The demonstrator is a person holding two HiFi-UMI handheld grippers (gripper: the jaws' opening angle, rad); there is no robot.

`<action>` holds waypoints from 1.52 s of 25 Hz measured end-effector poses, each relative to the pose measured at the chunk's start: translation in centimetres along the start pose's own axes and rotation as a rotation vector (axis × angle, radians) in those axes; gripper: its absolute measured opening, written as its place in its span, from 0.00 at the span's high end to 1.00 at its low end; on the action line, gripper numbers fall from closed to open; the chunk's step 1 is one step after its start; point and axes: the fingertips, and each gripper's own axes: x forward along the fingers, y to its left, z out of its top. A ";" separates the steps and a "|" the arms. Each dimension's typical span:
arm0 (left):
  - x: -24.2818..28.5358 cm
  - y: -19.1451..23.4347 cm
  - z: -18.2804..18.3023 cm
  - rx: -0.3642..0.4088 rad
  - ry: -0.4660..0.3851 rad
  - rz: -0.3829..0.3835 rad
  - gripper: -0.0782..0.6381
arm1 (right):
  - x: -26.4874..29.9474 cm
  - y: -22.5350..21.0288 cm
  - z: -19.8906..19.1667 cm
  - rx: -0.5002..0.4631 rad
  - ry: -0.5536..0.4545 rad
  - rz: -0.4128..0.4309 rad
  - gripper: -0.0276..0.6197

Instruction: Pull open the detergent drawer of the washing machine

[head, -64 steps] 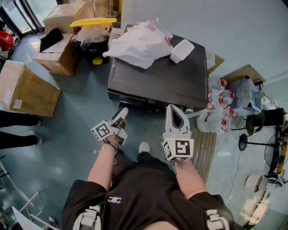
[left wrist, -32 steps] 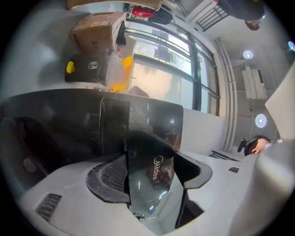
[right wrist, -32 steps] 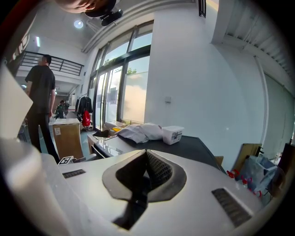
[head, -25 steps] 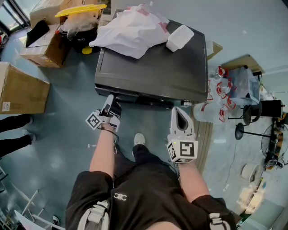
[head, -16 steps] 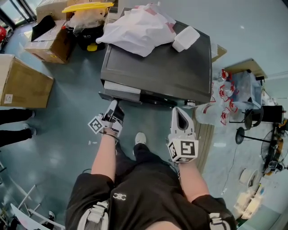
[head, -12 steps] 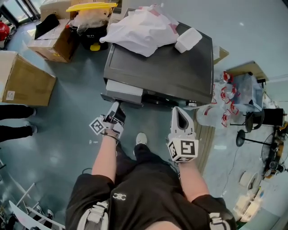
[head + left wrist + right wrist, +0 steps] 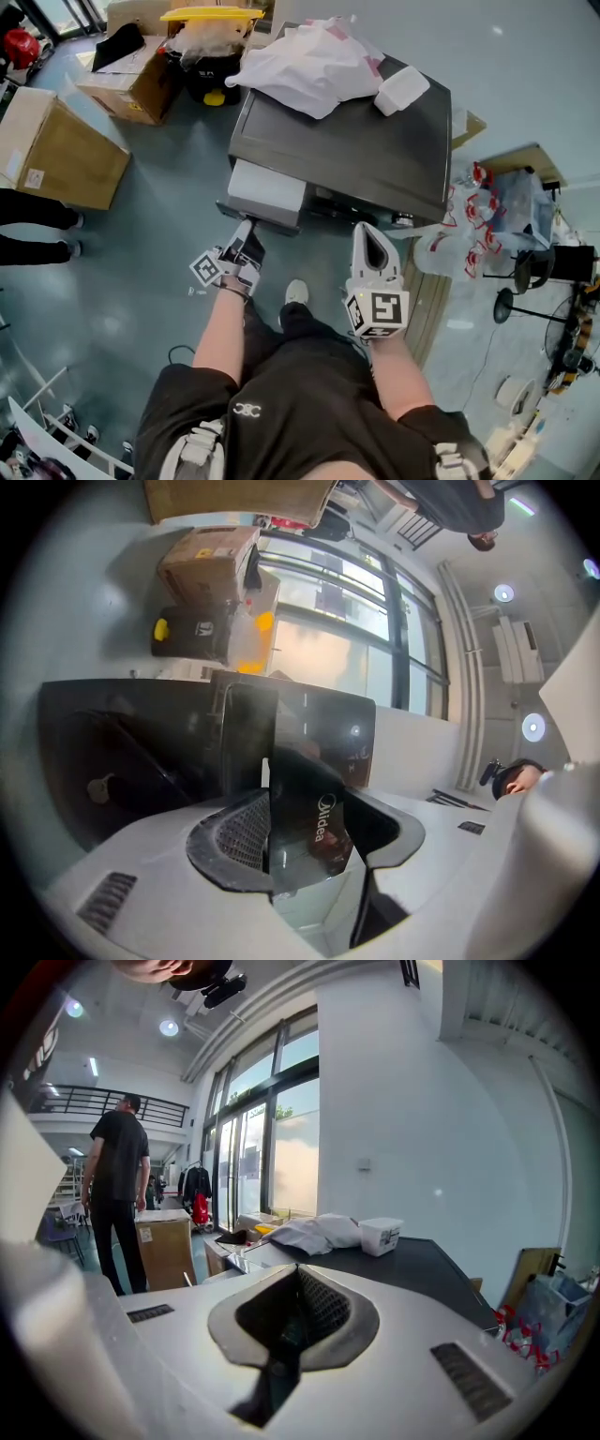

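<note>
The person wears a black T-shirt (image 7: 309,394) (small white logo (image 7: 246,411)) and grey straps (image 7: 187,457).

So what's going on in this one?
A person stands at a dark washing machine with a gripper in each hand. The left gripper is clamped on the dark front of the detergent drawer, which is pulled partway out with its white tray showing. The right gripper is shut and empty, held in front of the machine and touching nothing. A white plastic bag and a white box lie on top of the machine.
</note>
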 end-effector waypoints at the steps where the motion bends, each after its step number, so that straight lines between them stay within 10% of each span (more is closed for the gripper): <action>1: -0.4 -0.1 -0.2 0.001 -0.002 0.003 0.55 | 0.0 0.1 0.0 0.003 -0.002 0.010 0.95; 38: -13.6 -3.5 -4.8 0.076 -0.171 0.059 0.56 | -4.1 5.4 0.1 -0.058 -0.061 0.323 0.95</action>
